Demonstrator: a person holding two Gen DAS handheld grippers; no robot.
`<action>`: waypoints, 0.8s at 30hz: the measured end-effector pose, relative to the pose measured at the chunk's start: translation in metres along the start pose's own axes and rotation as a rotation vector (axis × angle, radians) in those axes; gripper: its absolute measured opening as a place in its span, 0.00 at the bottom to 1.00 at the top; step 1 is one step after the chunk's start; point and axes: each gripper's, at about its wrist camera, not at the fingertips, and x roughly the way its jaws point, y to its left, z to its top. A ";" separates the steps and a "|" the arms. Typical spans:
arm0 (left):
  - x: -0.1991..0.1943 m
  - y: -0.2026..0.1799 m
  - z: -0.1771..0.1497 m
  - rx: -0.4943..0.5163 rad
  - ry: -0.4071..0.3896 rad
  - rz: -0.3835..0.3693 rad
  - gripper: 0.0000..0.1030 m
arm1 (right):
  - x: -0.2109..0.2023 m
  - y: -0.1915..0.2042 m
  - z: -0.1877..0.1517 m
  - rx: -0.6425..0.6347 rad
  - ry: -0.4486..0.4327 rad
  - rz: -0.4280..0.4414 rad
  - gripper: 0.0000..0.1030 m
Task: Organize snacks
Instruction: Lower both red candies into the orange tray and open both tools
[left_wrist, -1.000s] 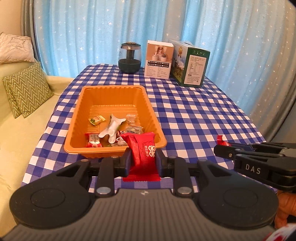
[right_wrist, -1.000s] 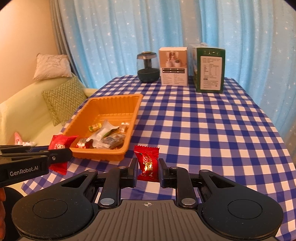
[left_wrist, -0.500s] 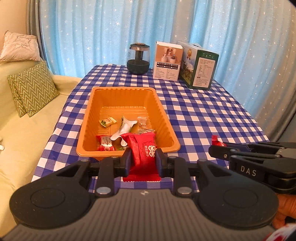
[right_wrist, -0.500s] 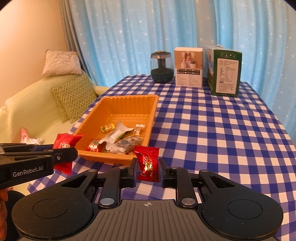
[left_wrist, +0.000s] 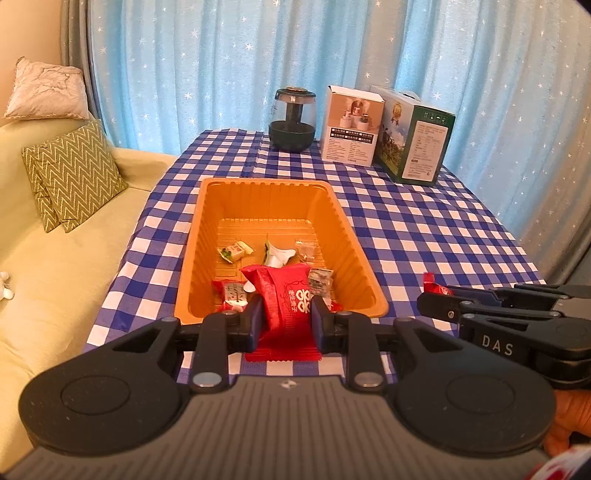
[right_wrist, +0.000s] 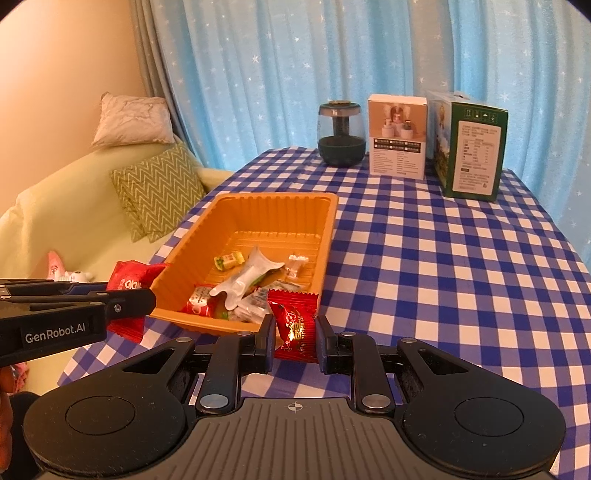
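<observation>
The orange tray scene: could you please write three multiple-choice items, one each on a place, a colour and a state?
1. Where do the two boxes stand?
A. at the table's far end, right of the dark jar
B. inside the tray
C. on the sofa

2. What colour is the packet in the left gripper?
A. green
B. red
C. white

3. How is the right gripper?
A. open and empty
B. shut on a red candy packet
C. shut on the tray rim

Answers:
1 A: the white box and green box stand beside the dark jar, beyond the orange tray.
2 B: the left gripper clamps a red snack packet.
3 B: the right gripper pinches a red candy packet.
</observation>
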 end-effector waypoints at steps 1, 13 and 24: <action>0.001 0.001 0.001 0.000 0.000 0.002 0.24 | 0.002 0.001 0.001 -0.001 0.000 0.002 0.22; 0.019 0.016 0.017 0.004 0.003 0.007 0.24 | 0.029 0.007 0.020 -0.015 0.001 0.021 0.22; 0.036 0.029 0.033 0.011 0.008 0.005 0.24 | 0.055 0.009 0.035 -0.021 0.012 0.035 0.22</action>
